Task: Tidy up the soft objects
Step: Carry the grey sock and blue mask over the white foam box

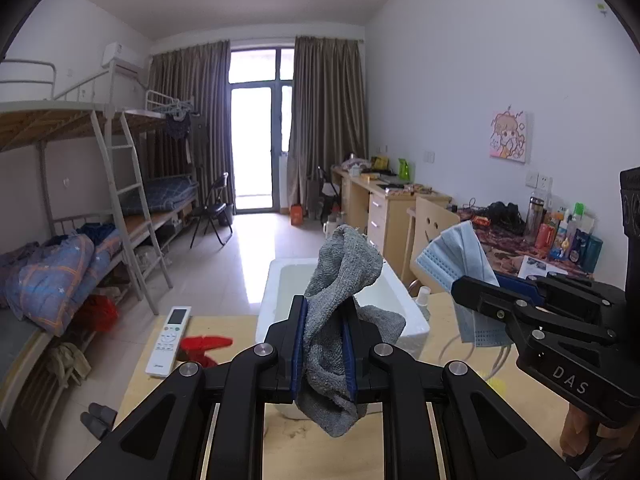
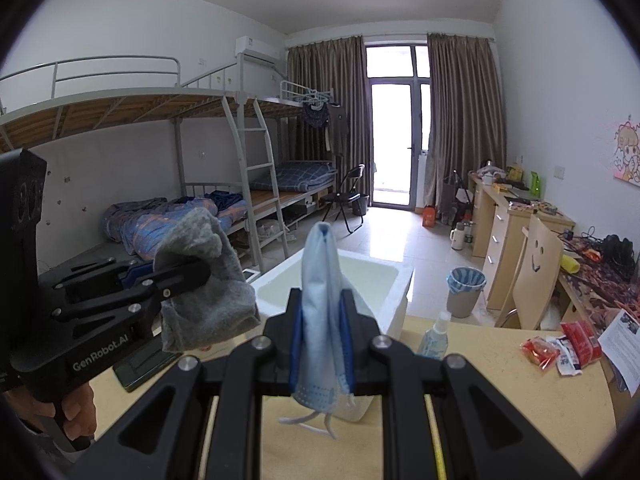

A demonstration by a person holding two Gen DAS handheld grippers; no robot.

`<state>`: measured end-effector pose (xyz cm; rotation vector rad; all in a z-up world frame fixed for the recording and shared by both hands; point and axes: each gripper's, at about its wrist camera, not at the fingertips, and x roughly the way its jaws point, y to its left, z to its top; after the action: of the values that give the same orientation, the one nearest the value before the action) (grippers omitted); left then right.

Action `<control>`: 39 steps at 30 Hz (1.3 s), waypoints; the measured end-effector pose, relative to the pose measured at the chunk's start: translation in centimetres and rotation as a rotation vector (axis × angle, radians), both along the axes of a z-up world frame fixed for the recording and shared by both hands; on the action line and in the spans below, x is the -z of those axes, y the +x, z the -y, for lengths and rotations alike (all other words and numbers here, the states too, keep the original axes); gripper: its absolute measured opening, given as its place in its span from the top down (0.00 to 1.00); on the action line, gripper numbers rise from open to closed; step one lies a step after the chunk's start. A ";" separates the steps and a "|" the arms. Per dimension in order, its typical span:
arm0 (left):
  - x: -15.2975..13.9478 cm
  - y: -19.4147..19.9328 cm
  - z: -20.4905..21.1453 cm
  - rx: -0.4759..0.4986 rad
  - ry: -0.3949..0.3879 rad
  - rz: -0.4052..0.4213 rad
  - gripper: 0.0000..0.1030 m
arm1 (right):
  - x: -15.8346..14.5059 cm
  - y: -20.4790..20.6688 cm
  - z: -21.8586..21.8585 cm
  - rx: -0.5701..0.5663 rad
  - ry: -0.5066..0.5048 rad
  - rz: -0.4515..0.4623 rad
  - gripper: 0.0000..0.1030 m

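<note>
White box (image 1: pixel 416 320) rim beneath held sock (image 1: pixel 340 320)

White walls (image 2: pixel 560 60) and a pale tiled floor (image 2: pixel 384 236) shine with daylight from the far glass door (image 2: pixel 396 136), flanked by brown curtains (image 2: pixel 460 120). Metal bunk beds (image 2: pixel 168 128) line the left; wooden desks (image 2: pixel 516 220) run along the right.

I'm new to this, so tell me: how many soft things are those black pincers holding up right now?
2. A grey cloth is pinched in the left gripper, and a blue face mask in the right gripper, both near the white box.
</note>
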<state>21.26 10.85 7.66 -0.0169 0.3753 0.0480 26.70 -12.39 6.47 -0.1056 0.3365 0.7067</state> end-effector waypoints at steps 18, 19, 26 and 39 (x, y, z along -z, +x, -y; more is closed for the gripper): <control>-0.1 6.5 -1.6 -0.029 0.004 -0.024 0.84 | -0.2 5.2 -2.8 -0.002 -0.029 -0.019 0.80; 0.0 6.8 -1.8 -0.032 0.004 -0.025 0.84 | -0.2 5.3 -3.0 0.000 -0.031 -0.019 0.80; 0.7 8.5 -2.1 -0.038 0.002 -0.055 0.84 | 0.0 6.0 -3.5 0.001 -0.036 -0.033 0.80; 1.3 10.3 0.7 0.048 -0.002 -0.089 0.84 | -0.9 5.8 -0.8 0.079 -0.029 -0.021 0.80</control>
<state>31.60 10.11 6.38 -0.0074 0.4650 0.0005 32.54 -11.60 7.40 -0.1118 0.3694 0.6249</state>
